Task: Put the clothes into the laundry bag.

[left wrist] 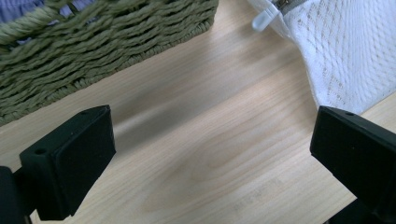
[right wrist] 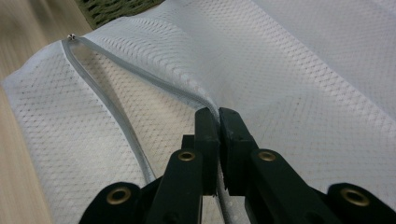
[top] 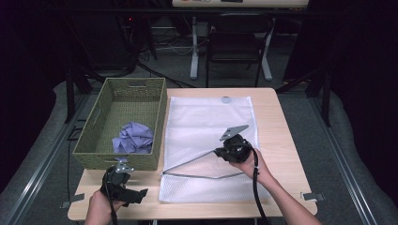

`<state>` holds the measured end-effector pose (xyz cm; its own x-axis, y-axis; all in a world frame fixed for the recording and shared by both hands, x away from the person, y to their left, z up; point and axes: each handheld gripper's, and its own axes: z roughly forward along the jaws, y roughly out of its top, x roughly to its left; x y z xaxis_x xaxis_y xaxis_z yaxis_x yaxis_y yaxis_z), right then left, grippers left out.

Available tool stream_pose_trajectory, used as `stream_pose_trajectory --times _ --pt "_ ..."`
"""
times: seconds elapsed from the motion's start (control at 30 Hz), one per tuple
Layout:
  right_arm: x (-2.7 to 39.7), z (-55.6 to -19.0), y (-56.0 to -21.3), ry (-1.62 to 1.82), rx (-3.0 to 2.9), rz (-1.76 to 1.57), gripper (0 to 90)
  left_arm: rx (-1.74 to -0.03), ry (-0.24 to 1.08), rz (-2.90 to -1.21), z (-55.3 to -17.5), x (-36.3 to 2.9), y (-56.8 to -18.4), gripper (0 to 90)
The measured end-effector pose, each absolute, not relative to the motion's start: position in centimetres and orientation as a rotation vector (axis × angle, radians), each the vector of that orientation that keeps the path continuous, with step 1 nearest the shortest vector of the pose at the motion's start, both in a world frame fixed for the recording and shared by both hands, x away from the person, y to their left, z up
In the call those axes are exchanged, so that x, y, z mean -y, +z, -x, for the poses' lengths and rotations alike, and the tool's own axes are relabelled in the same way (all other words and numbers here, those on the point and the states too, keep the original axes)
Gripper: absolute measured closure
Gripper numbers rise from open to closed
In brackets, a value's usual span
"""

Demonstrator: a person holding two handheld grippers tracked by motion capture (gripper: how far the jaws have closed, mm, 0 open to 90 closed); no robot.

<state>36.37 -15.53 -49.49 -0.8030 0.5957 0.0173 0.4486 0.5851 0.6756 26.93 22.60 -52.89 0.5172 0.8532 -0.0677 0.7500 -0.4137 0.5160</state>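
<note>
Your right gripper [right wrist: 218, 122] has its fingers pinching the zipper edge of the white mesh bag [top: 206, 126], which lies mid-surface, right of the basket [top: 96, 126]. Your left gripper [left wrist: 212, 149] has its fingers spread, near-left.

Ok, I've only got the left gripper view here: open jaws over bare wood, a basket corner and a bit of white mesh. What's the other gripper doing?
Observer: The right gripper is shut on the grey zip edge of the white mesh bag.
Operator: Is the bag's mouth open?
Observer: Yes. In the high view the zip edges spread into a wide triangular gap at the bag's near end.
Operator: And what's in the basket?
Observer: One crumpled lilac cloth lies at the near end of the green woven basket.
</note>
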Motion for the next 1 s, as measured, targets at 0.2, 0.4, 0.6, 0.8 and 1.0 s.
stream_pose_trajectory --times 0.2,0.4,0.6,0.8,1.0 --pt "15.6 -36.5 -49.9 1.010 -2.626 -0.863 86.7 -1.304 0.278 -2.253 -26.5 -22.5 -51.8 0.1" --pt "15.4 -36.5 -50.0 0.994 -2.632 -0.856 86.7 -1.271 0.301 -2.236 -26.0 -22.2 -49.8 0.1" --pt "15.4 -36.4 -50.1 0.985 -2.626 -0.853 86.7 -1.288 0.284 -2.169 -26.5 -23.1 -47.4 0.1" --pt "15.2 -36.5 -50.3 0.977 -2.639 -0.838 86.7 -1.325 0.335 -2.141 -28.7 -23.9 -44.4 0.2" --pt "15.1 -36.4 -50.3 0.980 -2.627 -0.818 86.7 -1.349 0.360 -2.124 -32.4 -24.9 -41.6 0.3"
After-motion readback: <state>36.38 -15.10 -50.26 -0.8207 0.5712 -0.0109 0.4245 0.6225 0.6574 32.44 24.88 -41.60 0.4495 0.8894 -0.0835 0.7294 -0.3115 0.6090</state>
